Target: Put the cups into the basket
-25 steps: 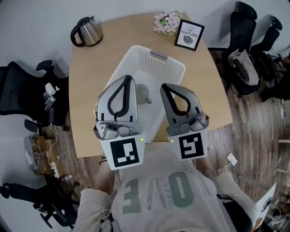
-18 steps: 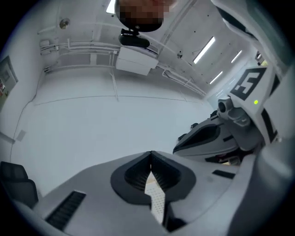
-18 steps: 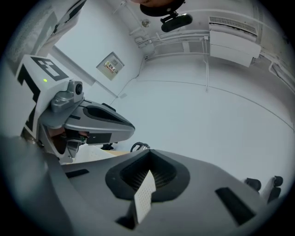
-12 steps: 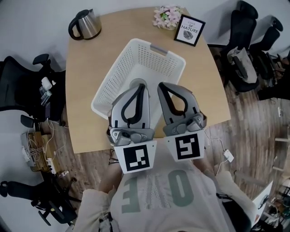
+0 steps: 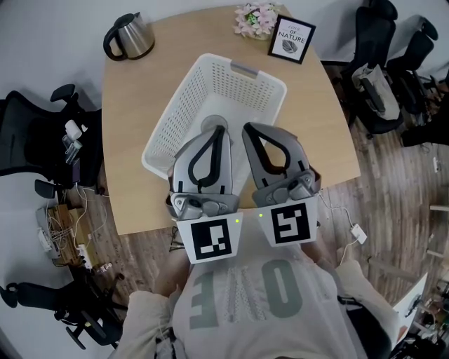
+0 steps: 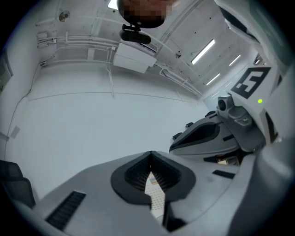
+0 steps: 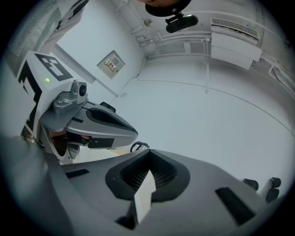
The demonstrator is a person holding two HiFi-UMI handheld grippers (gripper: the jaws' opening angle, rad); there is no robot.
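A white perforated basket [image 5: 242,87] stands on the round wooden table [image 5: 130,147]. Inside it a grey cup [image 5: 210,124] shows, mostly hidden behind my left gripper. Both grippers hang side by side over the basket's near end, close to the person's chest. The left gripper [image 5: 220,130] is shut with nothing in it, and so is the right gripper [image 5: 246,128]. In the left gripper view the left gripper [image 6: 150,155] points at a white wall, a sliver of basket showing through the slit between its jaws. The right gripper view shows the right gripper [image 7: 148,155] likewise shut and empty.
A steel kettle [image 5: 130,35] stands at the table's far left. Pink flowers [image 5: 255,15] and a framed picture [image 5: 292,39] stand at the far right. Black office chairs [image 5: 35,140] [image 5: 382,63] flank the table. Cables [image 5: 59,238] lie on the wooden floor at left.
My left gripper has moved right, next to the right one, and now covers most of the cup. The right gripper has barely moved.
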